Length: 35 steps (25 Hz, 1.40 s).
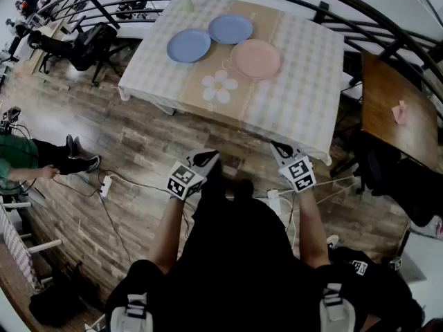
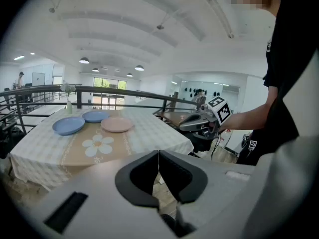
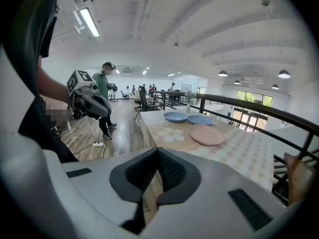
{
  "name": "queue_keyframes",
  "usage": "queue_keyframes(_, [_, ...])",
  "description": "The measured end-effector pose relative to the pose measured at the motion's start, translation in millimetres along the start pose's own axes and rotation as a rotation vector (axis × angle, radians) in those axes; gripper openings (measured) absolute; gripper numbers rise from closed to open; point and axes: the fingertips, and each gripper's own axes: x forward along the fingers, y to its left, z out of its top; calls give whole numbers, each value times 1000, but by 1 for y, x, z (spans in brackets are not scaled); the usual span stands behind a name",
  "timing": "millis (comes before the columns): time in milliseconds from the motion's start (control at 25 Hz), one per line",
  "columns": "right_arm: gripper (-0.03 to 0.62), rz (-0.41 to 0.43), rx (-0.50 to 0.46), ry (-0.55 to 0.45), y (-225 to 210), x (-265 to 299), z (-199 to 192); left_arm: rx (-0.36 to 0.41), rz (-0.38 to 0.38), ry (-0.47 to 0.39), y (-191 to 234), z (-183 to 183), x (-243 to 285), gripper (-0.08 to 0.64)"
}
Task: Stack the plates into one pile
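Three plates lie apart on the checked tablecloth (image 1: 297, 81): a blue plate (image 1: 188, 45) at the left, a second blue plate (image 1: 230, 28) behind it, and a pink plate (image 1: 255, 59) to the right. The same plates show as blue plate (image 2: 69, 125), blue plate (image 2: 95, 116) and pink plate (image 2: 117, 124), and as blue plate (image 3: 175, 117), blue plate (image 3: 199, 119) and pink plate (image 3: 206, 134). My left gripper (image 1: 205, 160) and right gripper (image 1: 281, 151) hang above the floor short of the table's near edge. Both are shut and hold nothing; left gripper (image 2: 158, 159), right gripper (image 3: 158, 159).
A flower print (image 1: 219, 87) marks the cloth near the plates. A small vase (image 1: 187, 4) stands at the table's far edge. A dark railing (image 1: 387, 26) curves behind. A brown side table (image 1: 398, 113) is at the right. Cables and a power strip (image 1: 105, 185) lie on the wooden floor, near a seated person (image 1: 28, 158).
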Motion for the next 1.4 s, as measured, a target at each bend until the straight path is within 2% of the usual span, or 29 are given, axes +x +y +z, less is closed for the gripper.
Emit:
queue_keyframes(360, [-3, 1, 31, 40, 2, -16, -20, -16, 6, -10, -17, 0, -2, 3])
queue_keyframes(880, [-3, 21, 21, 7, -5, -9, -12, 1, 28, -19, -13, 9, -3, 3])
queue_keyframes(1120, [-3, 15, 24, 29, -1, 10, -7, -33, 48, -30, 13, 1, -16, 3])
queue_keyframes(1400, [-3, -6, 31, 48, -7, 38, 7, -59, 26, -35, 53, 3, -16, 3])
